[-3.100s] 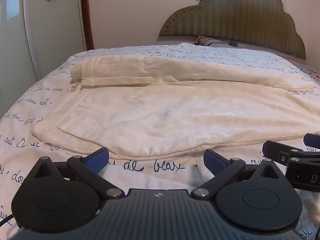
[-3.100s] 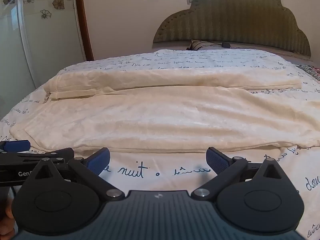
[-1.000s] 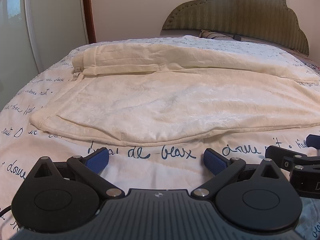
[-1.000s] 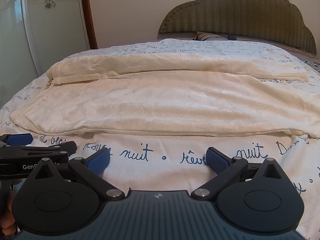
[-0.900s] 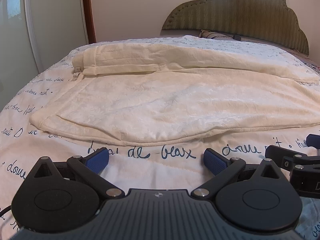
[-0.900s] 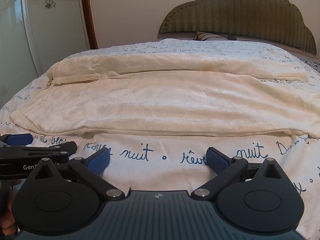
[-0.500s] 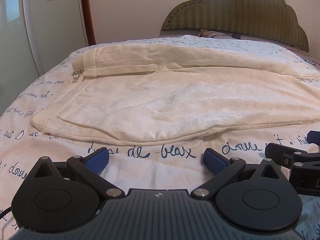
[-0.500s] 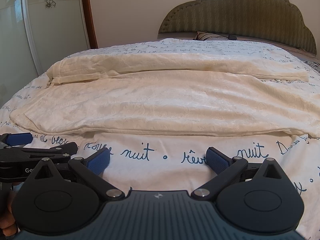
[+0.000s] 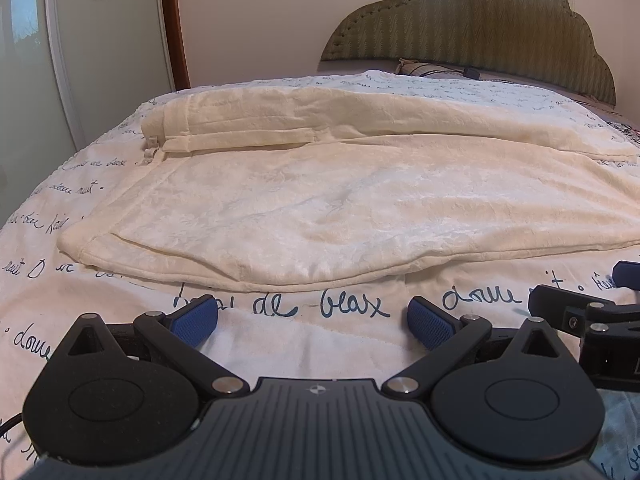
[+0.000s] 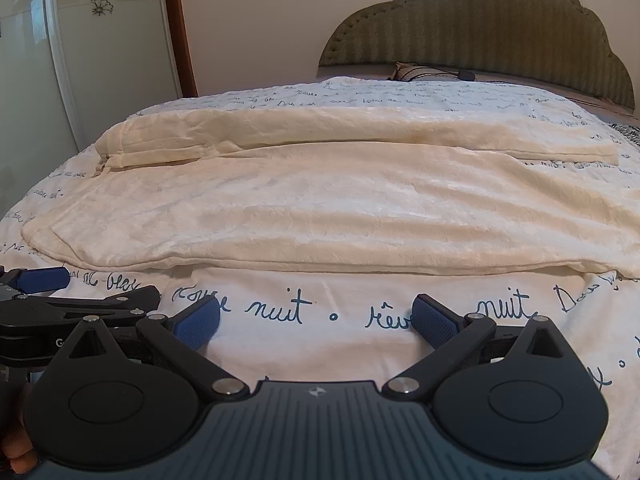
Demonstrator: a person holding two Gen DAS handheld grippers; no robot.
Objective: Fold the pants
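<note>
Cream pants lie spread sideways across the bed, waistband at the far left, legs running right; they also show in the right wrist view. One leg lies behind the other. My left gripper is open and empty, just short of the pants' near edge. My right gripper is open and empty, also in front of the near edge. Each gripper shows at the edge of the other's view: the right one and the left one.
The bed has a white cover with blue handwriting. A green padded headboard and a pillow stand at the far end. A glass door is on the left.
Both grippers have stayed open and shifted only slightly; the view has crept a little along the pants' near edge. The pants have not moved.
</note>
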